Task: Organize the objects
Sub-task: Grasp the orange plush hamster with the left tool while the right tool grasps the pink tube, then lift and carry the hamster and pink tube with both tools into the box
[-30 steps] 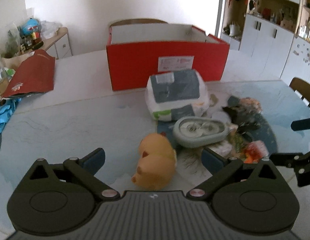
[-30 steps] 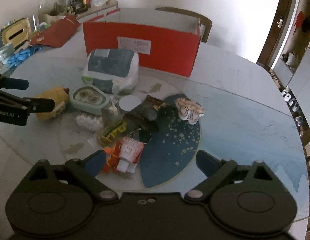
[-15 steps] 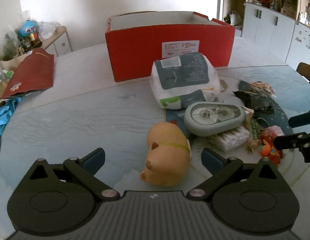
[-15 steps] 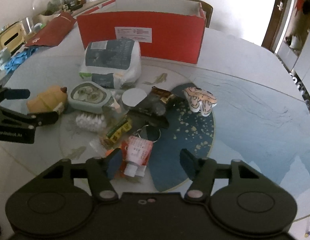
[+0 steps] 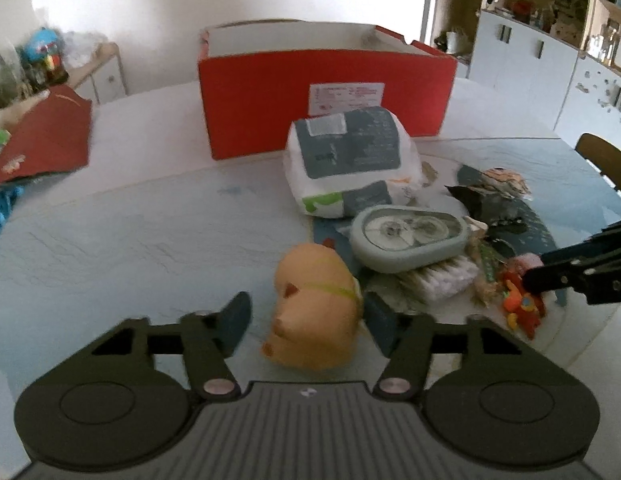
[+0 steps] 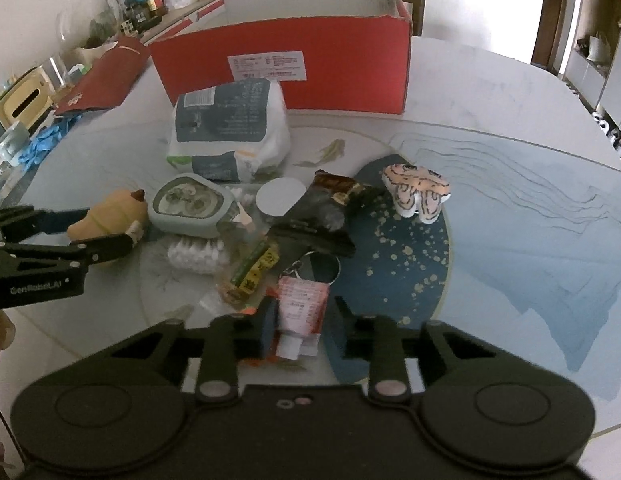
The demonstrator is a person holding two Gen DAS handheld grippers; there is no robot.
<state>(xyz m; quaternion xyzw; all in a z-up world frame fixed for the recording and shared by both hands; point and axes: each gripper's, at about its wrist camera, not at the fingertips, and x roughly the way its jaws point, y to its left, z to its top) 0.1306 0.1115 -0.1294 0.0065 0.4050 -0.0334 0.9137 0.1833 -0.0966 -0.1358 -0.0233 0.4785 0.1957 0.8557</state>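
- Claw work first: my left claw point(image 5: 306, 320) straddles the orange pig toy point(image 5: 314, 308) at the near edge of the surface point(image 5: 130, 232); its jaws are closing, with the right pad at the toy's flank and the left pad apart from it, so no grip that I can see.
- My right claw point(image 6: 300, 326) has the pink tube point(image 6: 300, 308) between its fingers, jaws closing; the left pad lies against the tube, while the right pad looks a little clear of it, so I cannot tell whether it is clamped.
- An orange-red toy point(image 5: 522, 308) lies just beside that tube, under the right claw's tip as seen from the left wrist.
- Just beyond the pig sits the grey-green oval case point(image 5: 408, 238), resting partly on a pack of cotton swabs point(image 5: 434, 280).
- Beside those, I see a yellow-green wrapped snack point(image 6: 252, 270), a key ring point(image 6: 310, 268) and a dark crumpled packet point(image 6: 322, 212).
- A small striped plush point(image 6: 416, 190) stands apart on the dark blue disc pattern.
- Farther back lies the white and grey soft pack point(image 5: 348, 160).
- Behind it, the open red box point(image 5: 326, 88) stands upright.
- Far left, a red paper bag point(image 5: 46, 136) lies flat.
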